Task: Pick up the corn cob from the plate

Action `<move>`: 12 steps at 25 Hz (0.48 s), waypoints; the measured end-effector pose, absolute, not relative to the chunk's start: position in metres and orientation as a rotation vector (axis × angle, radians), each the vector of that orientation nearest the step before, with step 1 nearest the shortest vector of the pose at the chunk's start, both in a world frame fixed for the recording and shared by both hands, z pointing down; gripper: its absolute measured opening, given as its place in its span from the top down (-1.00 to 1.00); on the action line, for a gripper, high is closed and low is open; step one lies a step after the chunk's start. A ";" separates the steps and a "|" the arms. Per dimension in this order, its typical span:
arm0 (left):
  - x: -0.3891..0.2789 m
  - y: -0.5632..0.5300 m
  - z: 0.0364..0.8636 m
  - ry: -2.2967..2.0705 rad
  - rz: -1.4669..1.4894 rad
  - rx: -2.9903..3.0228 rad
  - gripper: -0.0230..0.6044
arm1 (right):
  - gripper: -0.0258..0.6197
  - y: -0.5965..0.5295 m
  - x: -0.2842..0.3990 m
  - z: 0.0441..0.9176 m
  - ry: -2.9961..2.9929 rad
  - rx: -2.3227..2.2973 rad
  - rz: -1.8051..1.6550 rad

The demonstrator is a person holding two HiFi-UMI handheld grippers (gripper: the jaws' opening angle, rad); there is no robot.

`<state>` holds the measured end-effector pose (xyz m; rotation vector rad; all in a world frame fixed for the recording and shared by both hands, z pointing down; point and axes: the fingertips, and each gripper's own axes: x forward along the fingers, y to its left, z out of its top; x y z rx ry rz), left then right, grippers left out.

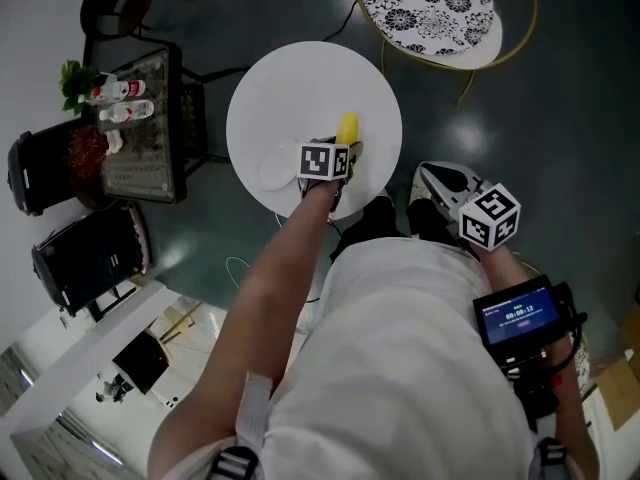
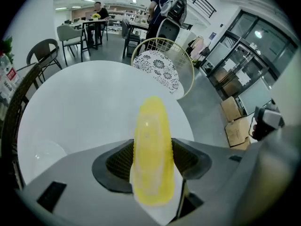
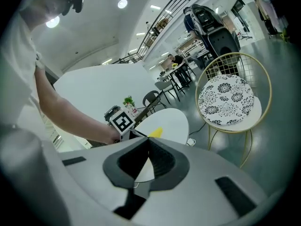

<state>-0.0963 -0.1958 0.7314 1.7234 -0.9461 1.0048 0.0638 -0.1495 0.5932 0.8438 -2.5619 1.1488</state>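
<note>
My left gripper (image 1: 343, 146) is shut on the yellow corn cob (image 1: 347, 128), which it holds over the round white table (image 1: 300, 78). In the left gripper view the cob (image 2: 151, 145) stands lengthwise between the two dark pads (image 2: 120, 161), pinched on both sides, and the left gripper (image 2: 151, 160) hangs above the tabletop. A white plate (image 1: 272, 173) lies on the table just left of that gripper and shows faintly as the plate (image 2: 44, 155) at the lower left. My right gripper (image 1: 442, 181) is off the table by the person's body. Its jaws meet at the tips with nothing between them, seen as the right gripper (image 3: 149, 145).
A gold wire chair with a floral cushion (image 1: 430, 8) stands beyond the table at the upper right, also the chair (image 3: 226, 100). A dark side table with bottles and a plant (image 1: 140, 118) sits to the left, with black seats (image 1: 90, 253) near it.
</note>
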 end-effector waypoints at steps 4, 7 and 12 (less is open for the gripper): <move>-0.097 -0.209 0.743 -0.963 1.029 1.709 0.11 | 0.90 -0.145 0.073 0.599 -2.536 0.882 1.174; -0.094 -0.216 0.745 -0.965 1.034 1.707 0.11 | 0.90 -0.145 0.078 0.601 -2.525 0.905 1.184; -0.092 -0.218 0.745 -0.955 1.032 1.725 0.11 | 0.90 -0.146 0.079 0.602 -2.521 0.924 1.190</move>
